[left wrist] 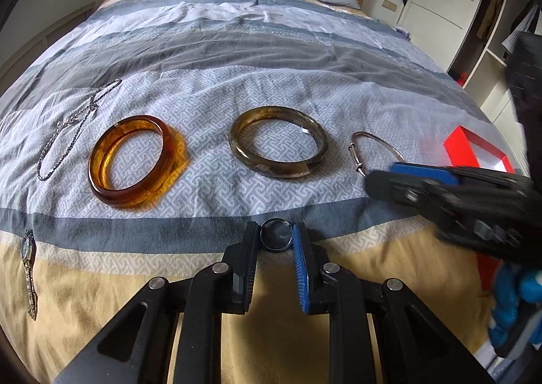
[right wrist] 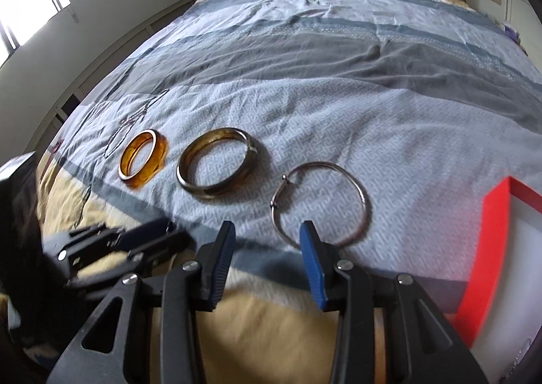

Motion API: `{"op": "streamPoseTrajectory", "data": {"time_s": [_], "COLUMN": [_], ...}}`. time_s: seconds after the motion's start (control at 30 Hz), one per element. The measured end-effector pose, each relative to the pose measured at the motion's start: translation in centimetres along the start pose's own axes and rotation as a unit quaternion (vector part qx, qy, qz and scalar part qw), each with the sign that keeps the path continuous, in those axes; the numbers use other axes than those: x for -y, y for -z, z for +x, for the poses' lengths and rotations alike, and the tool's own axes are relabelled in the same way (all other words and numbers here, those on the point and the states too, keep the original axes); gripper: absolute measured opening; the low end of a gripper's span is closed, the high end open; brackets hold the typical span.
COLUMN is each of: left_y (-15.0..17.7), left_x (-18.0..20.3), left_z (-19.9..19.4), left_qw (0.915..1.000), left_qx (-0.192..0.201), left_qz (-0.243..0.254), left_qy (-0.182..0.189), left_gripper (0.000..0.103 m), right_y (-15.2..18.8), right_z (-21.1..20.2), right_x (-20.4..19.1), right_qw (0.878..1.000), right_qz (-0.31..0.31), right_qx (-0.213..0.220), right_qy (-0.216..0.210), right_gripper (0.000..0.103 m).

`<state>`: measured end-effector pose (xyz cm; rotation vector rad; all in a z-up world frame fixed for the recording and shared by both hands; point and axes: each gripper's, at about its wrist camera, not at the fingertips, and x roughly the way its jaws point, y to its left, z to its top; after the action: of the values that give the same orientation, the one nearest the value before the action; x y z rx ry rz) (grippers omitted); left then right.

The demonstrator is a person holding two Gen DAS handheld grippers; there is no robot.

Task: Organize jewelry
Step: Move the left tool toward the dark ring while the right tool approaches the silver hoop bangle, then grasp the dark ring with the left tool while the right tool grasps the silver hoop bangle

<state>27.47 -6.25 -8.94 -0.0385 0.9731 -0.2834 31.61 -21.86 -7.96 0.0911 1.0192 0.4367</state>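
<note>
The left gripper (left wrist: 276, 241) is closing narrowly around a small dark ring (left wrist: 276, 239), its black and blue pads pressing on the ring's left and right edges, with the ring lying flat on the bedspread (left wrist: 271, 45) at the near edge of the grey stripe. The right gripper (right wrist: 267, 231) is standing partly open with nothing between its fingers, and its blue fingertip is hovering over the near rim of the thin metal bangle (right wrist: 320, 204); whether it is touching the wire I cannot tell. That bangle is lying flat just beyond and slightly right of the right gripper, its clasp end pointing left, so the right hand is plainly the nearer one for it. Further left the olive-brown bangle (left wrist: 278, 146) and the amber bangle (left wrist: 137, 162) are lying side by side, apart from each other, and a silver chain (left wrist: 71, 126) is trailing at the far left, with a wristwatch (left wrist: 28, 269) nearer on the yellow band. The red box (right wrist: 494, 248) is sitting open at the right, just beside the thin bangle, probably the destination for each piece.
</note>
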Motion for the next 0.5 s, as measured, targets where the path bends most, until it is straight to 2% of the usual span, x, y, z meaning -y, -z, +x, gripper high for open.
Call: {"op": "streamPoseTrajectory", "data": {"time_s": [0.13,0.3,0.33,0.5], "left_y": [0.3,0.4,0.3,0.3], "left_x": [-0.1,-0.3,-0.3,0.0], "left_z": [-0.6,-1.5,-1.8,-3.3], "left_qw": [0.9999,0.9997,0.9997,0.9995], "left_qx": [0.005,0.011,0.012,0.021], "left_qz": [-0.003,-0.005,-0.005,-0.004], "left_qy": [0.009,0.020,0.021,0.024], "left_gripper": [0.020,0.020,0.020,0.020], "right_y": [-1.0,-1.4,-1.4,-0.7], "right_z": [1.7,3.3,3.4,1.7], "right_x": [0.3,0.5,0.5,0.3], "right_qw": [1.000,0.999,0.999,0.999], "right_qz": [0.015,0.027,0.028,0.032], "right_qx": [-0.009,-0.019,-0.019,-0.004], "right_qy": [0.003,0.010,0.008,-0.014], "right_gripper": [0.015,0.012,0.008,0.005]}}
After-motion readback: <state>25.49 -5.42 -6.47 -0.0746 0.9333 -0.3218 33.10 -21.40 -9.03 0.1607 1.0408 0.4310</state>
